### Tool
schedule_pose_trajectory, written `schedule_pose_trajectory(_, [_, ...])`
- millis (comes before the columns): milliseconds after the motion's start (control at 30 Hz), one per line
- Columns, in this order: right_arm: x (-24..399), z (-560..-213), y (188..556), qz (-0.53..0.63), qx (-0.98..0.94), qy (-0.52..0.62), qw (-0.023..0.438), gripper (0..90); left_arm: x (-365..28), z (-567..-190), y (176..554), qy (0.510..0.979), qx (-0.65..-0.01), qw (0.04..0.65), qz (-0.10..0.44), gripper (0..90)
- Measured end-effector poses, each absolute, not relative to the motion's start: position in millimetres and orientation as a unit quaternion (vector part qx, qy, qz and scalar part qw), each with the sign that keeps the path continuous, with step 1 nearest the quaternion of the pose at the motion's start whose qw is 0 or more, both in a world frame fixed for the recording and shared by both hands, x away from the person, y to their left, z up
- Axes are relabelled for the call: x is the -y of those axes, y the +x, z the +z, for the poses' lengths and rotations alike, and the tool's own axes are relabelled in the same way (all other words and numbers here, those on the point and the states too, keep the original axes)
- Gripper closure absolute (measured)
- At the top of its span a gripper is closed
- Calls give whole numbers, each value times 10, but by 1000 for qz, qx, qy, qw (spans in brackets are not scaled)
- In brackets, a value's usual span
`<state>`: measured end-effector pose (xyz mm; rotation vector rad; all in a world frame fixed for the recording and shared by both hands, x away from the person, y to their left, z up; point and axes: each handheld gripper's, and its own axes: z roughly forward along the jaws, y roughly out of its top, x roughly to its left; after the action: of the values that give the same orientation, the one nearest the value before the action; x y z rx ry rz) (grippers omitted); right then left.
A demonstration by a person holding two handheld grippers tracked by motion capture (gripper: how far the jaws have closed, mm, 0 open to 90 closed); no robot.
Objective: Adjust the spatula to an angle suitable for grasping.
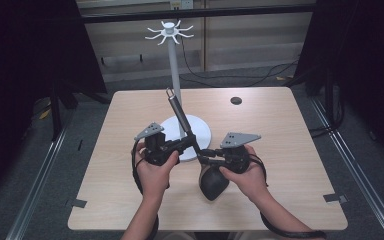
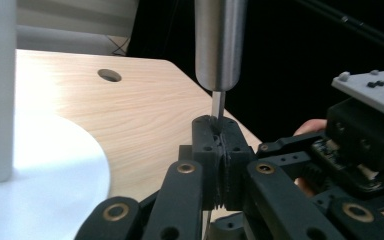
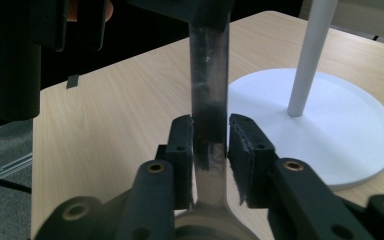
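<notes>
A ladle with a cylindrical steel handle point(image 1: 178, 112) and a black bowl point(image 1: 213, 183) is held over the near half of the wooden table point(image 1: 280, 130), handle tilted up and away. My left gripper point(image 1: 189, 141) is shut on the thin metal neck just below the handle point(image 2: 219, 40); in the left gripper view its tips point(image 2: 219, 131) pinch that strip edge-on. My right gripper point(image 1: 204, 159) is shut on the flat shank point(image 3: 210, 85) close to the bowl, one pad point(image 3: 182, 135) on each side.
A white hook stand rises behind the grippers: round base point(image 1: 201, 131), thin pole point(image 1: 174, 65) and a ring of hooks point(image 1: 169, 32) on top. The base point(image 3: 340, 130) lies close beside the ladle. A cable hole point(image 1: 236, 100) sits at the far right of the table.
</notes>
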<state>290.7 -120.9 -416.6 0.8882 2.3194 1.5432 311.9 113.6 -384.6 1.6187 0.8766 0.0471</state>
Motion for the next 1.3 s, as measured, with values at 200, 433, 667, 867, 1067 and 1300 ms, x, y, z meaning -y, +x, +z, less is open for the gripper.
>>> schedule_pose_trajectory(200, [1287, -4179, 2900, 525, -786, 304, 117, 590, -1137, -3801, 3140, 711, -371, 597, 32, 884])
schedule_pose_trajectory(433, [1435, -4213, 2880, 515, -788, 314, 123, 488, -1120, -3701, 3188, 719, -359, 594, 42, 884])
schedule_pose_trajectory(667, [1611, -4329, 2855, 499, -791, 333, 123, 412, -1110, -3595, 3230, 729, -352, 584, 53, 884])
schedule_pose_trajectory(867, [1714, -4461, 2859, 481, -795, 349, 122, 367, -1101, -3538, 3251, 734, -347, 581, 56, 884])
schedule_pose_trajectory(1067, [1755, -4541, 2858, 469, -801, 354, 114, 341, -1079, -3470, 3268, 738, -342, 580, 55, 884])
schedule_pose_trajectory(1300, [1795, -4576, 2857, 464, -800, 362, 116, 323, -1082, -3372, 3292, 741, -333, 581, 57, 884])
